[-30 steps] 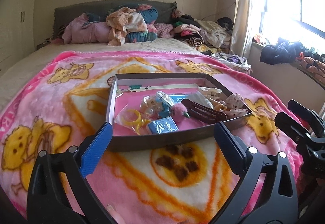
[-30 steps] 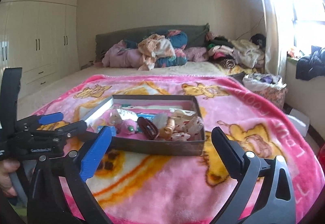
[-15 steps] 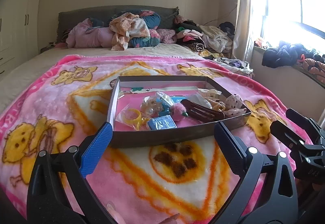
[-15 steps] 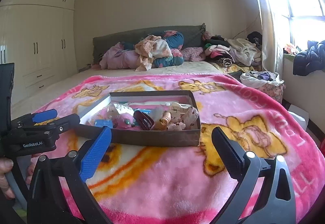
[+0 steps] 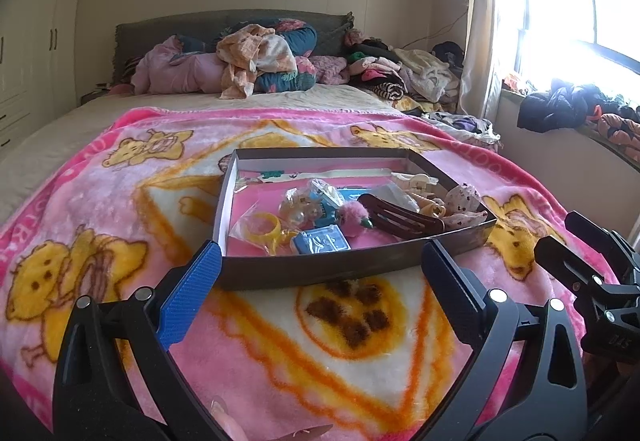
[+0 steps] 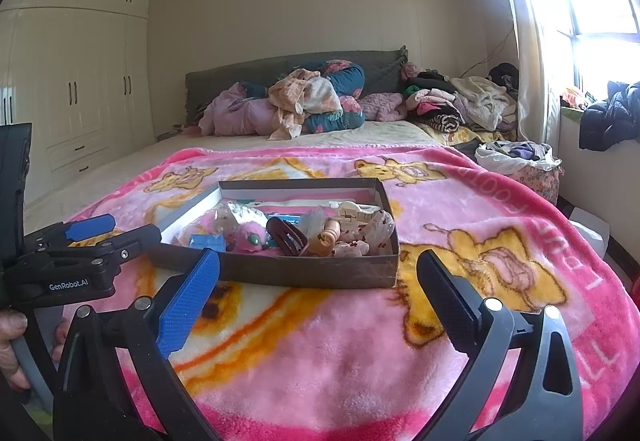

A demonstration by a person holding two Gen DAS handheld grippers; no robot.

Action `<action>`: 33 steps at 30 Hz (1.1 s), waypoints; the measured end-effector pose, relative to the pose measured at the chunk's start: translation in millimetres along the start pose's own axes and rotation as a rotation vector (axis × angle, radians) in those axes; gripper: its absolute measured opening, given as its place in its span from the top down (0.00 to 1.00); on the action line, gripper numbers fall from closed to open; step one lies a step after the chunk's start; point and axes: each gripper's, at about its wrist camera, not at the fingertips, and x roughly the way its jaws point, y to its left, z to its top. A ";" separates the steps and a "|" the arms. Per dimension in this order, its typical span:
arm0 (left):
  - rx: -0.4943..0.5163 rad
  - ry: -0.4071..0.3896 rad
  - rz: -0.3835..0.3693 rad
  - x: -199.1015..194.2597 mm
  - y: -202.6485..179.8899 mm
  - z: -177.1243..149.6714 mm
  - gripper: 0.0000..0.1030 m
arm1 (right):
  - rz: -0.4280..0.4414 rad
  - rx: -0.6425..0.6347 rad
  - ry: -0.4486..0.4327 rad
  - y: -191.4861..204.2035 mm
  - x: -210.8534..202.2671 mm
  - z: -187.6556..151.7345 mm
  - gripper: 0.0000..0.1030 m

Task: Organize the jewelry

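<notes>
Pink fleece blanket [image 5: 280,353] with yellow cartoon bears spread over the bed, carrying a shallow dark cardboard tray [image 5: 320,272] near the middle of the left wrist view. Inside it, a loose heap: yellow ring [image 5: 264,226] at about 8 o'clock of the tray, small blue case [image 5: 319,240] at 6 o'clock against the near wall, pink fuzzy pompom [image 5: 354,214] at centre, brown hair clip [image 5: 400,219] just to its 3 o'clock, cream claw clip [image 5: 416,181] and spotted scrunchie [image 5: 464,201] toward 2 o'clock. Left hand-held gripper [image 5: 320,301] spread wide, nothing between its fingers, hovering just short of the tray's near wall. Right hand-held gripper [image 5: 592,273] visible at 3 o'clock, beside the tray's right corner. From the right wrist view: same tray [image 6: 312,275] ahead at 12 o'clock, jewelry piled mostly toward its right end, brown clip [image 6: 288,237] and pompom [image 6: 250,233] in front. Right hand-held gripper [image 6: 318,301] likewise wide and empty; left one [image 6: 92,241] at 9 o'clock, gripped by a hand [image 6: 12,349]. Probably an approach stage, or equally a pause with sorting done, since everything already sits in the tray, though unsorted. For any pick: a narrow, careful pinch on one small piece, clear of its tangled neighbours.
</notes>
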 end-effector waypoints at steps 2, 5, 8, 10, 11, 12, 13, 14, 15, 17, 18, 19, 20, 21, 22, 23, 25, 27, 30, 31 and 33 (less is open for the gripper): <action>0.001 0.001 -0.001 0.9 -0.4 -0.2 0.11 | -0.001 0.000 0.001 0.5 0.3 -0.3 0.06; 0.000 0.003 0.003 0.2 -0.3 -0.3 0.11 | -0.002 0.000 0.000 0.1 -0.2 -0.1 0.06; 0.001 0.002 0.001 0.3 -0.4 -0.2 0.11 | 0.001 -0.002 0.002 1.4 0.0 0.4 0.06; 0.000 0.004 0.004 0.5 -0.1 0.0 0.11 | 0.002 -0.003 0.002 1.6 0.5 0.4 0.06; 0.000 0.004 0.003 0.5 -0.2 -0.1 0.11 | 0.000 -0.002 0.002 1.4 0.1 0.5 0.06; 0.000 0.003 0.005 0.3 -0.2 -0.3 0.11 | 0.000 -0.002 0.001 1.4 -1.1 0.3 0.06; -0.002 0.003 0.006 0.4 -0.2 -0.2 0.11 | 0.001 -0.002 0.001 1.5 -1.1 0.3 0.06; -0.002 0.004 0.005 0.5 -0.3 -0.1 0.11 | 0.000 -0.001 0.001 1.5 -1.0 0.3 0.06; 0.000 0.002 0.006 0.4 -0.1 0.1 0.11 | 0.001 -0.002 0.001 1.5 -1.0 0.3 0.06; -0.001 0.003 0.007 0.1 0.0 -0.6 0.11 | 0.001 -0.003 0.001 1.7 -0.8 0.3 0.06; -0.001 0.001 0.007 0.0 -0.1 -0.4 0.11 | 0.000 -0.003 0.001 1.9 -0.6 0.2 0.06; 0.000 0.001 0.005 -0.1 -0.3 -0.6 0.11 | 0.001 -0.002 0.002 1.8 -0.6 0.2 0.06; 0.000 0.003 0.007 0.1 -0.1 -0.4 0.11 | 0.001 -0.001 0.002 1.5 -0.8 0.4 0.06; 0.000 0.001 0.007 0.2 -0.1 -0.3 0.11 | 0.000 -0.002 0.001 1.6 -0.9 0.3 0.06; 0.001 0.003 0.005 0.3 -0.1 -0.2 0.11 | 0.000 -0.002 0.000 1.8 -0.7 0.2 0.06; 0.000 0.004 0.007 0.2 -0.1 -0.4 0.11 | 0.001 -0.001 0.002 1.6 -0.6 0.3 0.06; -0.001 0.003 0.005 0.1 -0.1 -0.1 0.11 | 0.000 -0.002 0.001 1.6 -1.0 0.2 0.06; -0.001 0.001 0.006 0.1 -0.2 -0.3 0.11 | 0.001 -0.002 0.001 1.5 -0.9 0.3 0.06; 0.000 0.003 0.006 0.1 -0.2 -0.1 0.11 | 0.000 -0.002 0.000 1.5 -1.0 0.2 0.06; 0.000 0.002 0.005 0.1 -0.2 0.0 0.11 | 0.001 -0.001 0.000 1.8 -0.5 0.2 0.06; 0.001 0.003 0.006 0.2 -0.3 0.1 0.11 | 0.001 -0.002 0.002 1.7 -0.6 0.0 0.06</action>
